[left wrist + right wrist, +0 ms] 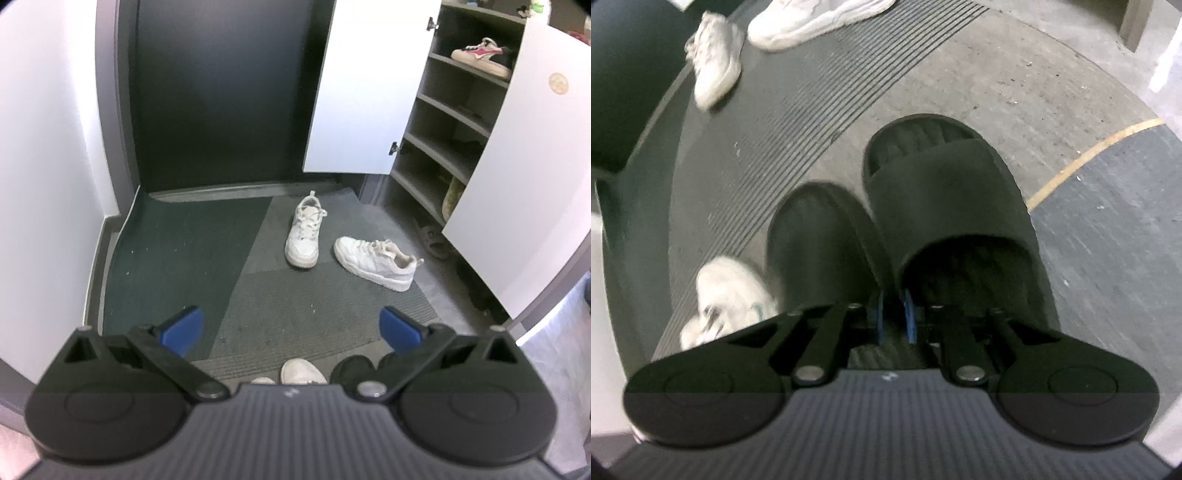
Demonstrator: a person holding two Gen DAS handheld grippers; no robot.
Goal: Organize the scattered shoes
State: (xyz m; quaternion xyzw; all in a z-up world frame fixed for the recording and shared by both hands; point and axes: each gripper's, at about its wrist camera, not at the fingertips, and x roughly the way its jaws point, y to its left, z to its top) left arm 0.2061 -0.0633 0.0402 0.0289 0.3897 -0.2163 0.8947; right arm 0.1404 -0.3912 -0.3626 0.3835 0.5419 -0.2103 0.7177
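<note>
On the mat [295, 295], left view: two white sneakers [303, 232], shelf [443, 122] far right, left gripper [291, 328] spread wide, empty. Right view only: right gripper [897, 314] pinched narrow on two black slippers [942, 206] where they meet.

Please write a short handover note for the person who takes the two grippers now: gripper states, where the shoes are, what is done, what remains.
Right gripper: shut, pinching the inner edges of two black rubber slides together.
Left gripper: open, empty, above the grey ribbed mat.
Two white lace-up sneakers lie apart on the mat.
Open shoe cabinet: a pink-and-white sneaker is on an upper shelf.
Left: shelve slides, then white sneakers.
</note>
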